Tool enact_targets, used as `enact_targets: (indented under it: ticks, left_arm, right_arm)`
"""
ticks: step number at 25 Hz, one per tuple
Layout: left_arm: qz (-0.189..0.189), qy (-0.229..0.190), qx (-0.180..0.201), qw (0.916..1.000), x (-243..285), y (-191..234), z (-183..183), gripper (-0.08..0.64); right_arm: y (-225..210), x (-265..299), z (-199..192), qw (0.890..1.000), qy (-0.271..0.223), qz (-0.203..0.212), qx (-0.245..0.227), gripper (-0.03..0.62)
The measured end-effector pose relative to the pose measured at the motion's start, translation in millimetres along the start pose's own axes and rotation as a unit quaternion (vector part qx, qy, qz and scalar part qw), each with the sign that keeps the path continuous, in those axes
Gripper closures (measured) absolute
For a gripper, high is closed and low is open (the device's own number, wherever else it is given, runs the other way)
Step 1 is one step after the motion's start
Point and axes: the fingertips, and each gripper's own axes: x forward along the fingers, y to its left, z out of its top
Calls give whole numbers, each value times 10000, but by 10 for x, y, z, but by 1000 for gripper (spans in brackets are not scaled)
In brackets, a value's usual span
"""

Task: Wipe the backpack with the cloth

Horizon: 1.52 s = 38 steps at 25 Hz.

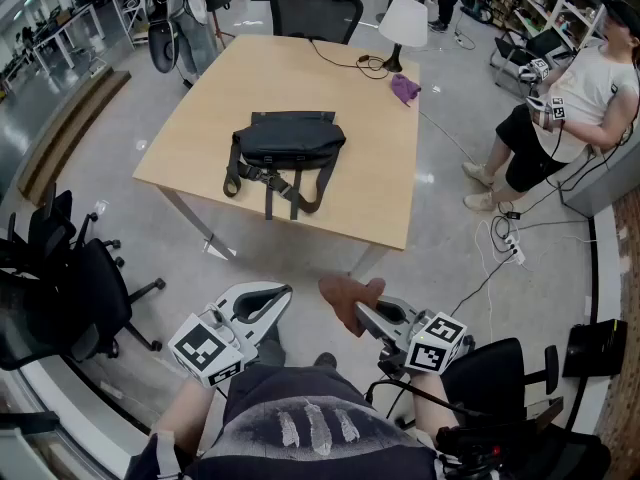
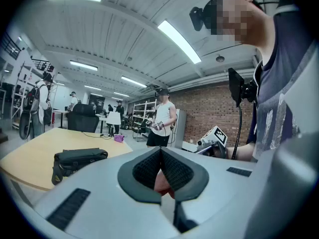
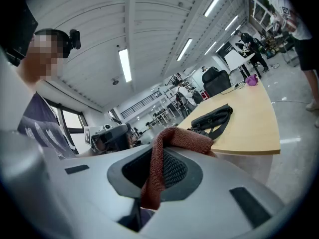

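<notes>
Here the backpack lies flat near the middle of the pale wood-grain surface. It is a soft black fabric bag, rounded at the corners, with its webbing straps and buckles trailing toward the near edge. It is well apart from both grippers, which are held low, close to the person's torso and short of the surface's edge. The right gripper has smooth grey-white shells with dark, finely ribbed pads. Its jaws are clenched on the cloth, a rust-brown piece of coarse, towel-like weave that rises from between the pads, folds over the top and droops to one side in a soft lump. The left gripper, of the same moulded plastic, has its jaws closed pad against pad with nothing gripped between them. Both grippers tilt forward and slightly inward, each carrying its marker cube at the rear, nearest the body. At the far corner of the surface stand a white lamp with a conical shade and, just beside it, a small crumpled purple item.
</notes>
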Motion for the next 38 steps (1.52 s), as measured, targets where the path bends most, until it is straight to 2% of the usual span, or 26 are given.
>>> enact_targets:
  ticks: [6,13,18,22,27,29,34,36,38]
  left_arm:
    - [138,-154,-155,9997,-34,819,-17,552]
    - [-236,-319,-116,9991,37,1774,192,552]
    - [-325,-193,-174,9991,79,2344,189,552]
    - [-269,-3,-457,9986,211,2625,47,554]
    - [-101,334,-437,9984,564,2990,27,552]
    - [63,467,-423,9980,691,3125,68,552]
    - [338,563,-312,9974,1071,3396,176,554]
    - [430,558,-344,9969,1194,3481,198,552]
    - [455,595,-441,9962,1301,3557,166,554]
  right_arm:
    - [-249,605,284,9999,13,-112,-109,560]
    - [-472,1384,798,9984,0,-521,-202,560]
    - [-747,1834,980,9961,28,-869,-128,560]
    - [-1154,1980,1021,9892,440,-1376,-258,560]
    - [-1939,2104,1346,9806,626,-1836,-300,560]
    - [-2276,2147,1543,9757,617,-2051,-466,560]
    - [-3238,2327,2058,9528,720,-2723,-1134,560]
    - [-3560,2504,2144,9437,957,-2878,-1318,560]
    - [-3842,2693,2124,9298,1368,-3062,-1514,560]
